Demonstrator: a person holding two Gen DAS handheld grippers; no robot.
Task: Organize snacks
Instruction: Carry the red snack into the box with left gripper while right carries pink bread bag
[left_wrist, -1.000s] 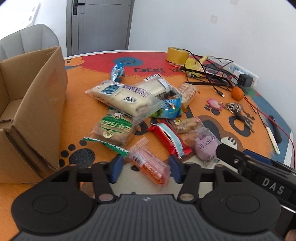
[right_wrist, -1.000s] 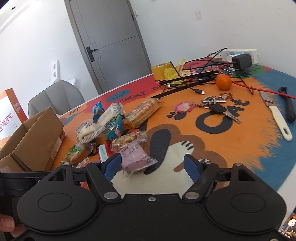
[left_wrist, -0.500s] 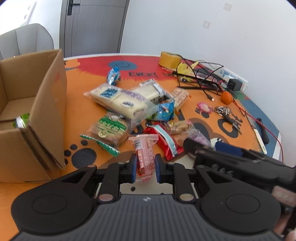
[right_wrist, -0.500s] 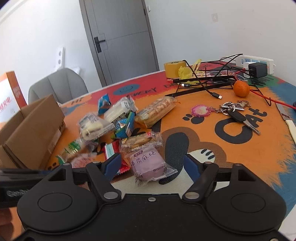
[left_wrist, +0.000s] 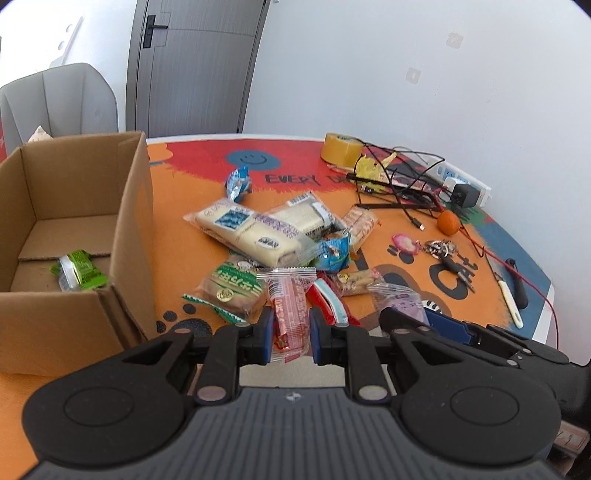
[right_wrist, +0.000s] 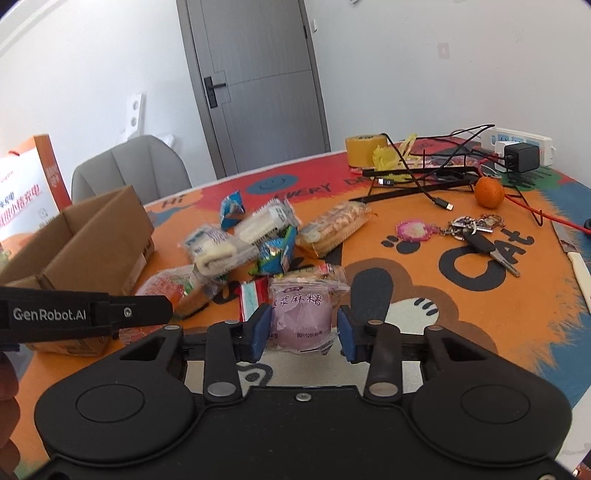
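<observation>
Crinkly film, light and slippery: red packet (left_wrist: 290, 314) pinched mid-length in left tool (left_wrist: 288, 341). Purple mochi (right_wrist: 301, 314) soft, straddled by right tool (right_wrist: 302, 334), apparently not yet clamped.

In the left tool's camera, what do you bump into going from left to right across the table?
Cardboard box → green-label bun → red snack packet in the left tool → keys → white-handled knife.

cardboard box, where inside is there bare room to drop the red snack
Most of the cardboard box floor is bare: only a green packet lies at its near end. The snack pile right of it is crowded. The left gripper holds the red snack.
</observation>
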